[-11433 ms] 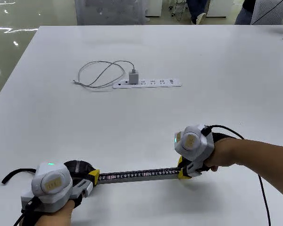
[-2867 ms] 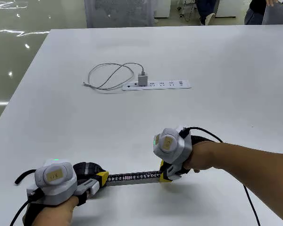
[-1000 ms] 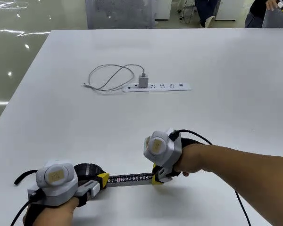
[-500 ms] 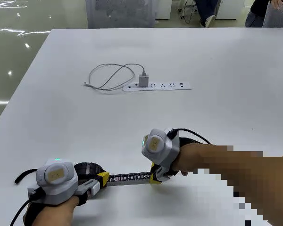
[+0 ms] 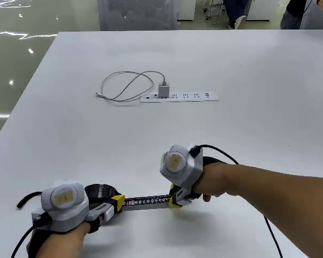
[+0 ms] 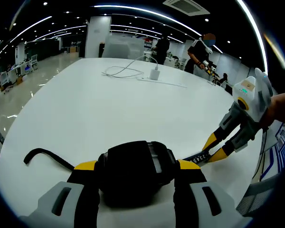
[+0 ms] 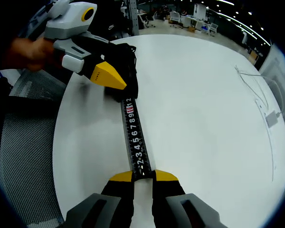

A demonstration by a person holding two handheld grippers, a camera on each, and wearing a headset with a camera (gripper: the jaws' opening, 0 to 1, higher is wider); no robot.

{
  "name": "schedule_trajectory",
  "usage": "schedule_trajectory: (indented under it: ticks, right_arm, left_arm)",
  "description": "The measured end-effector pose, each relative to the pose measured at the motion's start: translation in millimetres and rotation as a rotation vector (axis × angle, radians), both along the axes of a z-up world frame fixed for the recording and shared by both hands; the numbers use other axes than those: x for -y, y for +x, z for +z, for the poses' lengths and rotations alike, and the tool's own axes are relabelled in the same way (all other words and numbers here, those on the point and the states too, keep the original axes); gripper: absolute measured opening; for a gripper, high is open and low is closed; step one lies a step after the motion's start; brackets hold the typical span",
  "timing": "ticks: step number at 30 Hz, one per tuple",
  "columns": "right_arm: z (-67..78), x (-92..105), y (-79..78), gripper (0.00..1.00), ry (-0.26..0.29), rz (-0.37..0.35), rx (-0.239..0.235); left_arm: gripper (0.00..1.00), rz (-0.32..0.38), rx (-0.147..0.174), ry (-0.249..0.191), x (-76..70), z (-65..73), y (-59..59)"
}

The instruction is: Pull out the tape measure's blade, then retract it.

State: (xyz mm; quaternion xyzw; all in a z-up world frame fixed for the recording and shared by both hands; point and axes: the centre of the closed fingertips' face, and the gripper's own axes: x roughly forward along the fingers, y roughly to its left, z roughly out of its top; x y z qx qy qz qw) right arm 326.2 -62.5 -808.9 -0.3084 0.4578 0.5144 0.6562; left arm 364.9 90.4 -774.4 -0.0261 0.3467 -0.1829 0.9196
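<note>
A black tape measure case [image 5: 100,193] rests on the white table [image 5: 151,140] at the near left, and my left gripper [image 5: 116,203] is shut on it; the case [image 6: 133,168] sits between the yellow-tipped jaws in the left gripper view. A short stretch of blade [image 5: 146,201] runs right from the case. My right gripper [image 5: 175,202] is shut on the blade's free end. The numbered blade [image 7: 134,140] leads away from my right gripper [image 7: 142,176] to the case [image 7: 126,61] in the right gripper view.
A white power strip [image 5: 178,97] with a charger and a coiled grey cable [image 5: 126,85] lies mid-table, far beyond the grippers. A black strap [image 5: 27,199] trails left from the case. People stand past the table's far edge.
My right gripper has moved left toward the case with the blade's end in it, so the exposed blade is shorter. The left gripper and the case have stayed in place.
</note>
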Motion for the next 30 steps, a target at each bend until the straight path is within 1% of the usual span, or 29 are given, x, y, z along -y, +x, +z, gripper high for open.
schedule_trajectory:
  ticks: [9,12,15,18,24,30]
  right_arm:
    - [-0.1,-2.5,0.0,0.10,-0.012,0.014,0.010]
    - [-0.1,-3.8,-0.2,0.10,-0.007,0.028,0.016]
    - [0.1,-5.4,-0.2,0.10,0.001,0.024,0.015]
    - [0.4,-8.5,0.9,0.10,0.008,0.041,0.024]
    - [0.4,-15.6,2.6,0.10,0.015,0.035,0.029]
    - [0.4,-17.8,3.3,0.10,0.013,0.031,0.028]
  left_arm:
    - [0.59,-0.003,0.000,0.000,0.1,0.0,0.3]
    - [0.59,-0.004,-0.001,-0.001,0.2,0.1,0.4]
    - [0.59,-0.003,0.001,-0.001,0.0,0.2,0.3]
    - [0.59,-0.004,0.002,0.000,0.0,0.3,0.3]
    - [0.59,-0.005,0.001,-0.001,-0.2,0.3,0.5]
    - [0.59,-0.006,0.000,-0.001,0.0,0.1,0.2]
